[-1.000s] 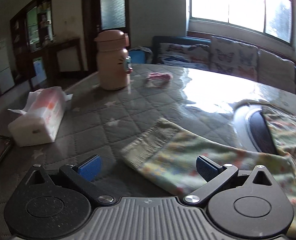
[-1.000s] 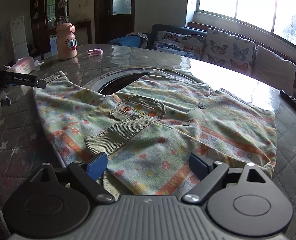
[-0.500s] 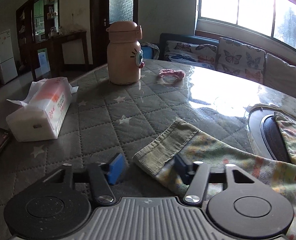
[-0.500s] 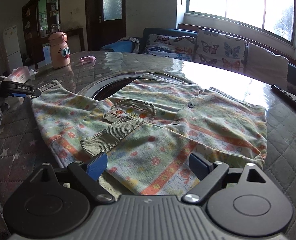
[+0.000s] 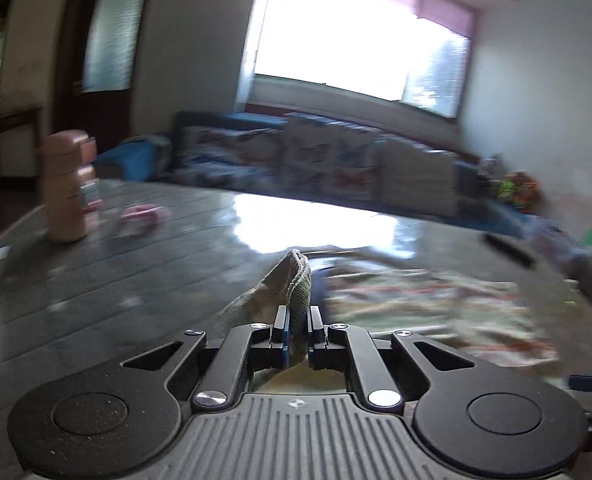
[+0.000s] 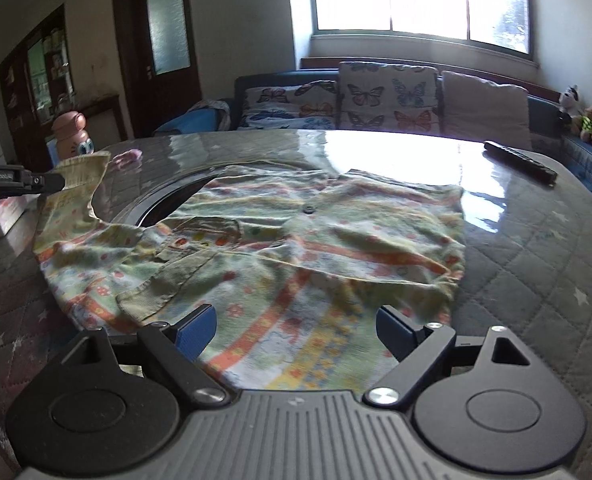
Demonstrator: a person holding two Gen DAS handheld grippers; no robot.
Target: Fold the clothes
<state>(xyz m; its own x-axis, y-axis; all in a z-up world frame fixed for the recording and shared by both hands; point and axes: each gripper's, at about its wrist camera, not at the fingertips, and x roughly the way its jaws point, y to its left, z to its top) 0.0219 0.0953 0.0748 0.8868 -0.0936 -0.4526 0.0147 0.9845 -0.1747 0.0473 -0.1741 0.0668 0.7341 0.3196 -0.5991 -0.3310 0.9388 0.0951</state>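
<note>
Our left tool [image 5: 297,322] is closing on the ribbed cuff [image 5: 296,280] of a child's patterned shirt [image 6: 280,248], the pads already pressing the fabric between them, and the cuff stands up just ahead of its tips, lifted clear of the worktop [image 5: 96,280]. Seen from our right tool, that sleeve [image 6: 76,192] hangs raised at the far left, pinched at the end of the left tool, while the body of the shirt lies spread flat directly in front. Our right tool [image 6: 296,328] is wide open and holds nothing; its two fingers [image 6: 198,326] straddle the near hem of the shirt, with the cloth lying between and below them. Whether they touch the fabric we cannot tell. Part of the shirt drapes over a dark round inset [image 6: 168,208] in the worktop, beyond the right tool and to its left. A peach-coloured bottle [image 6: 70,134] stands far off to the left of both tools, with a small pink item [image 6: 128,157] near it, and a dark remote control [image 6: 519,162] lies far ahead to the right. The left view is blurred
</note>
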